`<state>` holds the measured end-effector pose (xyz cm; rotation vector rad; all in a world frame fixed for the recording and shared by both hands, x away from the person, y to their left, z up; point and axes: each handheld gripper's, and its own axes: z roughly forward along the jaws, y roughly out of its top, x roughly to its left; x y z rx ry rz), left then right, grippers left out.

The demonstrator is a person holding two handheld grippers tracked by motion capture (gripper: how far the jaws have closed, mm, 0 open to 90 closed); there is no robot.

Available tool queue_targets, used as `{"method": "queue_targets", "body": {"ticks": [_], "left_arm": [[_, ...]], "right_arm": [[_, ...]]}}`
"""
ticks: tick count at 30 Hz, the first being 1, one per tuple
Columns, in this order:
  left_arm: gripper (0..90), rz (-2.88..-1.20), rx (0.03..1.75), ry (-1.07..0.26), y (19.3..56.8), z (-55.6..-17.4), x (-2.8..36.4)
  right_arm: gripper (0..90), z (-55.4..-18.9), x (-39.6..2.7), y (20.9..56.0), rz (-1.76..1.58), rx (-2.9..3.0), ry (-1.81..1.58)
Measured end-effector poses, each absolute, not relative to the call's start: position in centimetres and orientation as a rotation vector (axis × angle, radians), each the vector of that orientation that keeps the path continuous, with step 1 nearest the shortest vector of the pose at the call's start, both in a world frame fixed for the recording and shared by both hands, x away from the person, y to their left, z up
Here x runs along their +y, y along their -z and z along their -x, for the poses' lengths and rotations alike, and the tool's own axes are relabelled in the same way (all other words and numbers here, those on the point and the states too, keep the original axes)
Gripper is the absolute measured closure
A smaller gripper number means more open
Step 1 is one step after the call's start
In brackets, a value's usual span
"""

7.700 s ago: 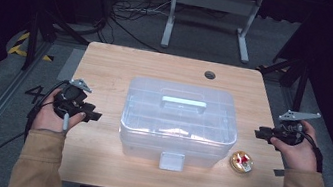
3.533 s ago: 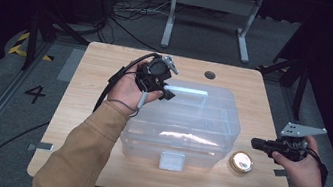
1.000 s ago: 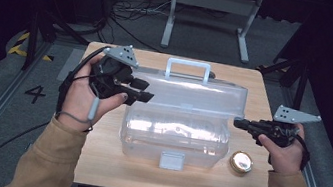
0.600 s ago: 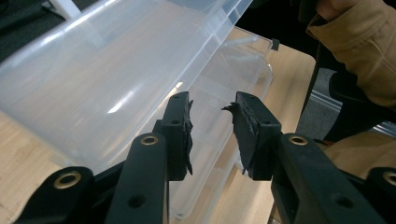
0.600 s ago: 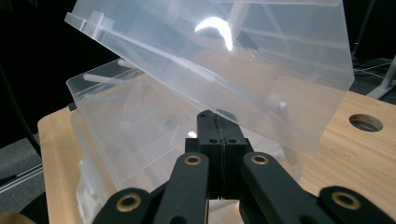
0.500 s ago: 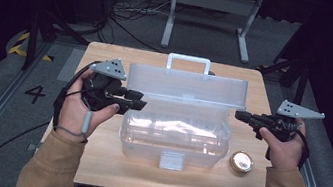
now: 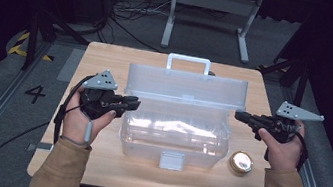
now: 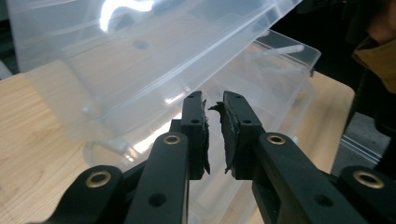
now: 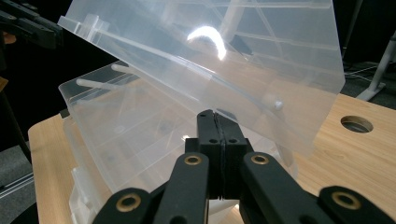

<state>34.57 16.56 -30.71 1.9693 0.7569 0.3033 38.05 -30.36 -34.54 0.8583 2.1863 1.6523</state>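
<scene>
A clear plastic box point(image 7: 172, 137) stands mid-table with its lid point(image 7: 186, 86) raised upright, handle on top. My left gripper point(image 7: 135, 103) sits at the box's left rim. In the left gripper view its jaws point(image 8: 214, 105) have just been closing and keep a narrow gap with nothing between them; the lid point(image 8: 116, 56) and the box point(image 8: 280, 74) lie just beyond. My right gripper point(image 7: 238, 116) points at the box's right side. Its jaws point(image 9: 215, 116) are shut together on nothing, just below the tilted lid point(image 9: 224, 56). Whether either gripper touches the plastic I cannot tell.
A small round gold tin point(image 7: 240, 162) lies on the wooden table point(image 7: 108, 64) right of the box, near my right hand. The table has a round hole point(image 9: 357, 123) at its far side. Cables and a metal stand lie on the floor behind.
The lid has swung up from partly raised to upright. My left gripper came down and toward the box's left rim, its jaws narrowing. The right gripper stayed put.
</scene>
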Motion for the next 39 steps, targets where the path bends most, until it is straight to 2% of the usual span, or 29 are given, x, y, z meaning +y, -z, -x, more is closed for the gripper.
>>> {"method": "queue_targets", "body": {"ticks": [11,19,22,24,31,39], "left_arm": [[88.6,-1.940,0.775,-0.327,32.0,-35.1,17.0],[89.6,-1.920,0.781,-0.335,32.2,-35.3,17.0],[89.7,-1.916,0.777,-0.342,32.2,-35.4,17.0],[89.7,-1.918,0.773,-0.344,32.2,-35.5,16.9],[89.6,-1.925,0.768,-0.347,32.3,-35.9,16.7],[89.6,-1.913,0.765,-0.351,32.2,-36.3,16.5]], "right_arm": [[90.0,-37.8,-30.1,35.0,-0.865,2.202,-1.625],[89.3,-37.7,-30.7,35.4,-0.914,2.219,-1.651],[83.9,-37.8,-31.0,35.6,-0.975,2.219,-1.664],[76.4,-37.9,-31.2,36.0,-1.011,2.217,-1.672],[60.6,-37.7,-31.2,36.2,-0.946,2.127,-1.584],[58.7,-37.1,-31.3,36.3,-1.036,2.128,-1.458]]}}
